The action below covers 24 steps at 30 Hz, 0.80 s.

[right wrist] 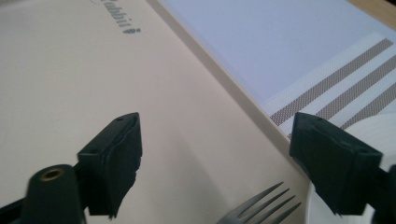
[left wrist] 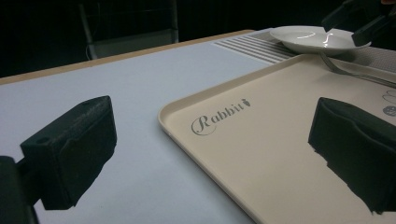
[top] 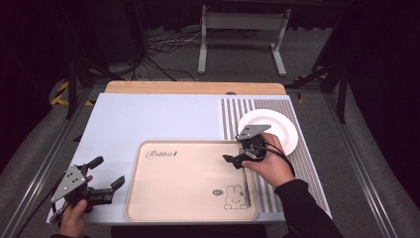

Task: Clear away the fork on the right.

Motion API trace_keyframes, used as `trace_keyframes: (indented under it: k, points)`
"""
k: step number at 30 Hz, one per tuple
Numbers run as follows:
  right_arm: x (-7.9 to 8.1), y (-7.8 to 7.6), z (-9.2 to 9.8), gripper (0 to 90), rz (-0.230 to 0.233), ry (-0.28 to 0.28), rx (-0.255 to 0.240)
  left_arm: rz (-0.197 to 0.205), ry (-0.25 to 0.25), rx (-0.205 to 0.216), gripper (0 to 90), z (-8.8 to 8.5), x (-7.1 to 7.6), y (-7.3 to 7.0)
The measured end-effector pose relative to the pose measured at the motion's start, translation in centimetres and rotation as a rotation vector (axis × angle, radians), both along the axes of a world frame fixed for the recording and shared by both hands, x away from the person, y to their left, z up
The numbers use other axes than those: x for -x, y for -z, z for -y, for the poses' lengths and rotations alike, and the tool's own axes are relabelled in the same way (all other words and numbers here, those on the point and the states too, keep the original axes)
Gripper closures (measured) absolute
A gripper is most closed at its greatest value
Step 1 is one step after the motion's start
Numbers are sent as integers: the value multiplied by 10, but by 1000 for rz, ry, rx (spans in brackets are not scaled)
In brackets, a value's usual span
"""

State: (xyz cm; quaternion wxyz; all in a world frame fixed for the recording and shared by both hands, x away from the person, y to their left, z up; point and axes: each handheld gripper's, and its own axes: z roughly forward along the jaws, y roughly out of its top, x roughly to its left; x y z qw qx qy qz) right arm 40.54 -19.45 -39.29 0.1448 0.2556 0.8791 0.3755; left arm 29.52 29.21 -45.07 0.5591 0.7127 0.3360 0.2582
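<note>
While both claws gape empty, one fork (right wrist: pixel 264 205), one tray (top: pixel 148 198) and one plate (top: pixel 285 130) lie below.

fork (right wrist: pixel 261 205) | metal, lying flat on tray's right edge | tines just below open right gripper (right wrist: pixel 215 163), untouched

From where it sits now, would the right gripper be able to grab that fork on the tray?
Probably yes. The right gripper hangs just above the fork, which lies along the right edge of the beige tray. Its jaws stand open with nothing between them. The white plate sits close beside, but doesn't cover the fork.
</note>
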Motion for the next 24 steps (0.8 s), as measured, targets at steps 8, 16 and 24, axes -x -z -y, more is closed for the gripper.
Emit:
trace_keyframes:
  k: [8, 16, 24]
  points:
    - [14, -18, 5, 140, 63, -53, -72, 5, -6, 4, 18, 1, 0, 0]
    - [26, -32, 16, 136, 113, -67, -114, 4, -6, 2, 18, 0, 0, 0]
    - [36, -38, 34, 133, 148, -55, -176, 4, -6, 5, 18, 0, 0, 0]
